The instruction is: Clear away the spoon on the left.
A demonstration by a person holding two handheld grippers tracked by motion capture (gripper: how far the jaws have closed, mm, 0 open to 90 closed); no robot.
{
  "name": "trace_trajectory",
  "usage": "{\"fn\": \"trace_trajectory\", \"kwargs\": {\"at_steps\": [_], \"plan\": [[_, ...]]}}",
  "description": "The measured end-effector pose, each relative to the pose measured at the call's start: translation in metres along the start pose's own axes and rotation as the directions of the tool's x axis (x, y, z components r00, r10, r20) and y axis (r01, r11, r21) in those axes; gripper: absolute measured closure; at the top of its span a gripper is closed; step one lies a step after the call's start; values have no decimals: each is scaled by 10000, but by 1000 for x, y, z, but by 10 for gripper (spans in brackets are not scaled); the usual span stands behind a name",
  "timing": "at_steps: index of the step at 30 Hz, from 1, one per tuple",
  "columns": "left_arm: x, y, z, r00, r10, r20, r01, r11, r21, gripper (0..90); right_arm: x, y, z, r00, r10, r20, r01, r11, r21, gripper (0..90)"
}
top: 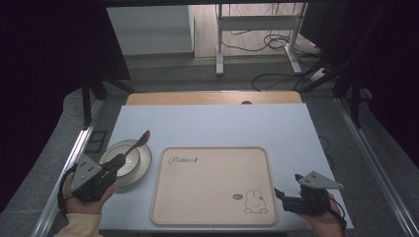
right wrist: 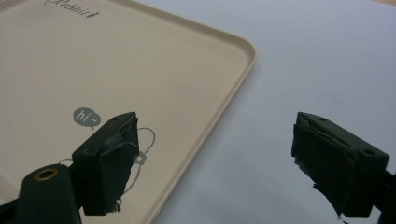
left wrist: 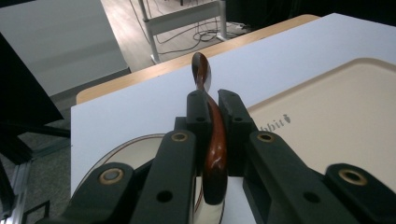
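Left gripper (left wrist: pixel 212 105): pinched spoon (left wrist: pixel 208 116) above plate (top: pixel 141 165), lower left.
Right gripper (right wrist: pixel 215 163): jaws spread, beside tray (right wrist: pixel 243 60), lower right.

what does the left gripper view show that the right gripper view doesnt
Left gripper view: the left gripper shut on a brown spoon above the bowl, with the floor and a white frame beyond the table. Right gripper view: the right gripper open, and a rabbit drawing with a "hi" bubble. Both: the beige tray on the white table.
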State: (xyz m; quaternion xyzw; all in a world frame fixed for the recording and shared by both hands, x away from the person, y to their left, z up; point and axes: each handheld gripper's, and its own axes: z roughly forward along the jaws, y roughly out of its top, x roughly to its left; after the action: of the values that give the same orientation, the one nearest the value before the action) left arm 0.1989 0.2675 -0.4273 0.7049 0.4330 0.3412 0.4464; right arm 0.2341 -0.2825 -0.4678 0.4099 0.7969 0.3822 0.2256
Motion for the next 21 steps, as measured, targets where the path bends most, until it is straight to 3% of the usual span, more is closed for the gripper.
{"fn": "trace_trajectory", "kwargs": {"at_steps": [21], "plan": [[-13,14,17,9987,302,413,-299,9995,-80,849,0,0,0,10000,-9,0,9,10000,7,151]]}}
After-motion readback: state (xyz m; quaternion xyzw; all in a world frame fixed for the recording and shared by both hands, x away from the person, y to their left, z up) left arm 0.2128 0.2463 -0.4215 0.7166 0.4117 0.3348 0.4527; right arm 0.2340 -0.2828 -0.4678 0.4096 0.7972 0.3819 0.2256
